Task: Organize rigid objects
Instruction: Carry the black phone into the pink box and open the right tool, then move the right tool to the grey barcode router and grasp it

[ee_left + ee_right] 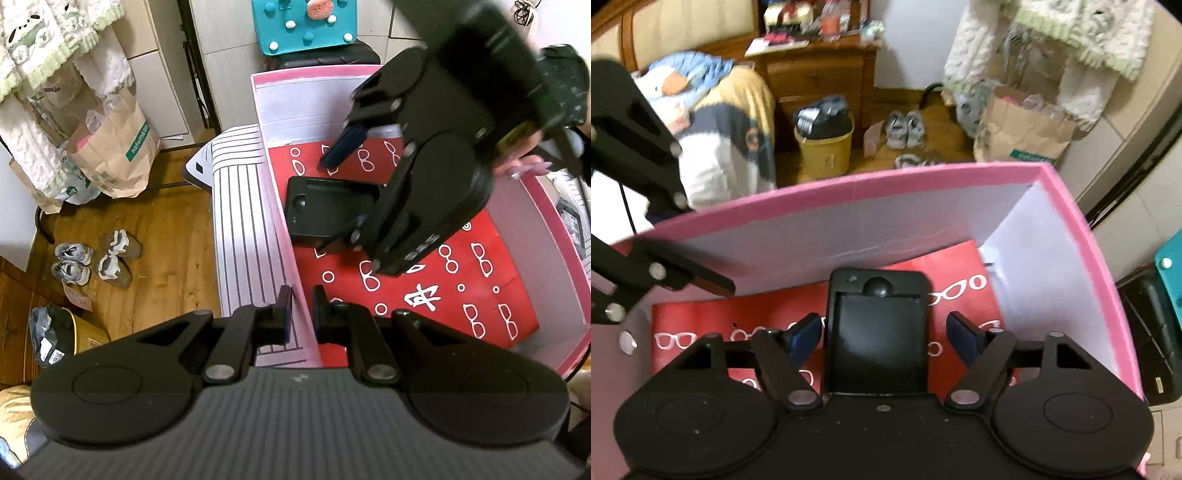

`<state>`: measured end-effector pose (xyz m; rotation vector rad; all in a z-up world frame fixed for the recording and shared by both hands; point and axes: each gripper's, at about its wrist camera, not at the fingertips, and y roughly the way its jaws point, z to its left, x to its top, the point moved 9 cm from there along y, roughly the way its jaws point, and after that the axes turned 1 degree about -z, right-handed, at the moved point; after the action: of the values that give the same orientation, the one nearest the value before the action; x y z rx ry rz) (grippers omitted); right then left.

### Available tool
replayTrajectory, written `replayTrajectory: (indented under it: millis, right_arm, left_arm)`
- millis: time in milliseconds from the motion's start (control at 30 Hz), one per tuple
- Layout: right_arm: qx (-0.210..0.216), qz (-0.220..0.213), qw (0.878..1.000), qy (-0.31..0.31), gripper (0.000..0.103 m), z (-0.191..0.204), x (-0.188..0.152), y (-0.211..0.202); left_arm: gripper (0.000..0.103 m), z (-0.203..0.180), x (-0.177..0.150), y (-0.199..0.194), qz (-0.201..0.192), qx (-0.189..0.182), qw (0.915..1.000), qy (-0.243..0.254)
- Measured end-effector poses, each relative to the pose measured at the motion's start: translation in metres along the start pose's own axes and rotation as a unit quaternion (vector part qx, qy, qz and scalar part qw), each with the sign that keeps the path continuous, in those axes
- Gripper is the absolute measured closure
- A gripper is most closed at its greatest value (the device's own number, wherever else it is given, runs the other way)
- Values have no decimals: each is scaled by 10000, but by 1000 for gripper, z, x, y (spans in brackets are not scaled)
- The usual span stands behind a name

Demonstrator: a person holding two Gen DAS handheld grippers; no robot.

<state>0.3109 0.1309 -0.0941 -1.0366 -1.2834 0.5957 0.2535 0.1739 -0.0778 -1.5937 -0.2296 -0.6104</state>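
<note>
The pink box [561, 206] is open at the top, so entry from above is unblocked. Its upright walls close off all sides. Much of the red patterned floor [461, 295] is left bare. The middle is taken up by a black flat device [325, 214]. The left wall is clamped by the left gripper [301, 310].

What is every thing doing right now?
Left gripper: shut on the wall of the pink box.
Right gripper: open, fingers either side of the black case, not touching.
Black case: lying flat on the red paper.
Red paper: flat on the box floor.
</note>
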Motion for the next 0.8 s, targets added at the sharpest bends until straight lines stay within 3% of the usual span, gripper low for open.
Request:
replayTrajectory:
  millis: [167,367,433,667,800]
  right_arm:
    - [28,-653,9955,679,21,-6,-5,-56]
    - [-397,-1374,9814,1280,20,3,-34,-124]
    - [-862,-1569,9730,1460,20,5,-50,-146]
    - [-1123,-2097,9464,2186,19,16,-109,-190]
    - [-1725,-2405,9246,2399,19,19,-154,-199]
  left_arm:
    - [93,0,0,-1,12,-43,10000,-15]
    - [92,3,-2,-3,32,-119,9999,-112]
    - [92,1,-2,-2,18,-83,9999,-96]
    - [92,3,1,-2,-45,-68,9996,-288]
    - [92,3,3,-6,-80,-71,9995,-296]
